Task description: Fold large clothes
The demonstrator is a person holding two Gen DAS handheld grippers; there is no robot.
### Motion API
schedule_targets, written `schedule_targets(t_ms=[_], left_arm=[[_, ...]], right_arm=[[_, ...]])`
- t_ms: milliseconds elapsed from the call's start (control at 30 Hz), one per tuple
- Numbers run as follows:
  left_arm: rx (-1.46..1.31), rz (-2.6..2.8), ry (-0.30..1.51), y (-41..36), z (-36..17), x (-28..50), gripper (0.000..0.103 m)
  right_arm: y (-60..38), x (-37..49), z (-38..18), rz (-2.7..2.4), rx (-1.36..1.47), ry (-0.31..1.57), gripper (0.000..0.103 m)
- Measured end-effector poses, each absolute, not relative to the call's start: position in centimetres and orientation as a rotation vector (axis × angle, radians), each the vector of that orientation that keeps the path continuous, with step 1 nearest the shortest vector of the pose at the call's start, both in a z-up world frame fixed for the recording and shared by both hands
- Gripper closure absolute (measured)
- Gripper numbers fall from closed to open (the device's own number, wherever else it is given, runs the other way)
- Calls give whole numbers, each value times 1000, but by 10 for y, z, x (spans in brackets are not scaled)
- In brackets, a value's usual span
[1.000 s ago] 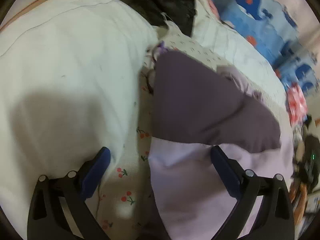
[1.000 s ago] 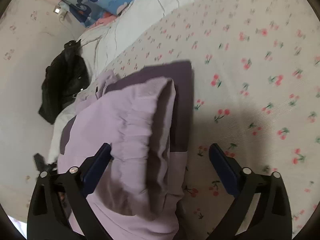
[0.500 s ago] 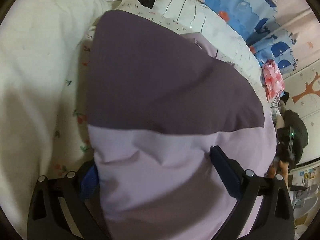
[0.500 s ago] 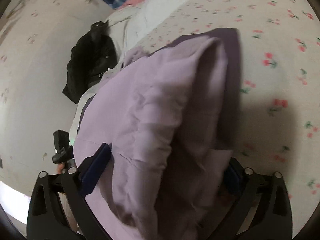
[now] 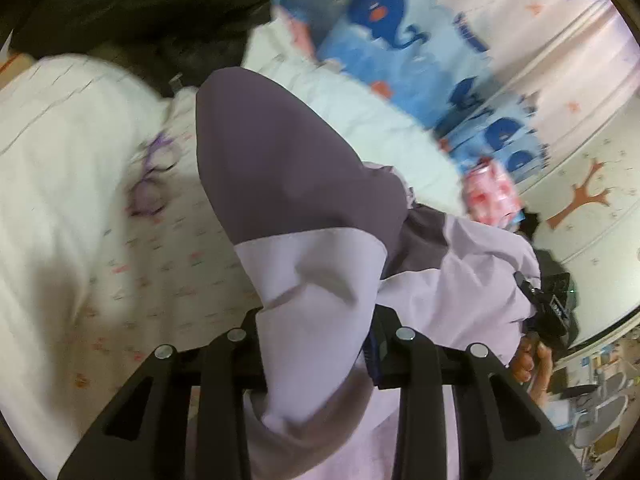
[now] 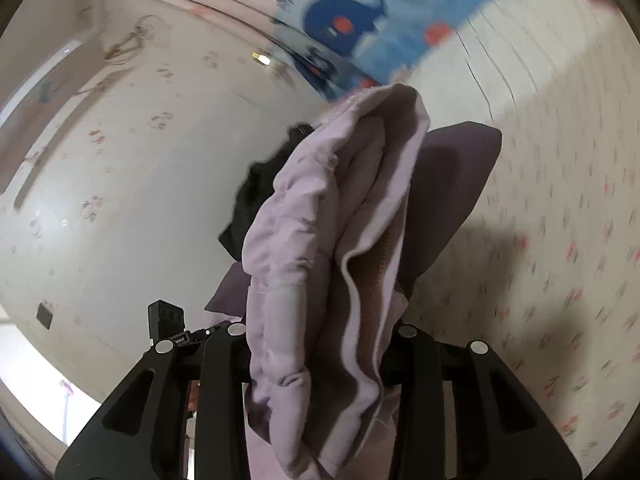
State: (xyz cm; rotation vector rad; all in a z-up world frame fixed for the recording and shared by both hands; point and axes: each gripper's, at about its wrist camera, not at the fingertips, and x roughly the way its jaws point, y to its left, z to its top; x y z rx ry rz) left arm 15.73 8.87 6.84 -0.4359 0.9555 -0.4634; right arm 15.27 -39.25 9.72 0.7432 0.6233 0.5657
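Note:
The garment point(image 5: 280, 168), a padded jacket in dark purple and pale lilac, hangs lifted over the bed. My left gripper point(image 5: 316, 320) has its jaws closing, with a thick lilac fold pressed between the pads. From the right wrist view the jacket point(image 6: 340, 200) rises as a bunched quilted hem. My right gripper point(image 6: 320, 332) is also closing, its pads squeezing that hem. At the jacket's far end in the left wrist view, a hand point(image 5: 532, 360) holds a black device point(image 5: 554, 304).
A cherry-print sheet point(image 6: 560, 240) covers the bed, with a white duvet point(image 5: 60, 160) on the left. Blue whale-print bedding point(image 5: 400, 40) and black clothes point(image 5: 140, 12) lie at the back. A pink packet point(image 5: 492, 196) sits by the wall point(image 6: 120, 160).
Both grippers went from wide open around the jacket to clamped on its folds. Both then rose, lifting the jacket off the sheet, and the views tipped up toward the wall.

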Motion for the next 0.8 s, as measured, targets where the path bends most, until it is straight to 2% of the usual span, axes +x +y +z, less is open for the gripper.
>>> schedule_targets(t_ms=[133,267,300,333,400,500,600,633,667,733,800], left_arm=[[-579,-528,877,61,92,157,69],[-679,-527,873,28,77,188,69],[-700,-513,891,16,62,203,69],[-701,-495,911,5,49,215,69],[-662,-450,990,-13,14,243,68],[-526,-366,1158,-30,-45,278,61],[-517,-450,1158,-10,-43,262,54],[-458,-470,1147,0,-33,246,46],[-421,-523,1124,13,-28,229,33],[-358,-538,1139,42,-24,188,28],[-339,-524,1192,69,-35,144,23]], right_arm=[[-418,154,164,525,651,607,70],[-472,184,195,398,640,596,70],[-489,199,190,350,650,597,66],[-505,212,179,299,647,618,56],[-527,241,138,195,660,732,45],[-562,246,57,-24,676,962,43],[-585,179,28,63,709,929,43],[-589,148,24,97,696,929,40],[-594,118,19,127,688,935,38],[-601,58,7,155,696,954,26],[-597,4,-9,211,745,984,22]])
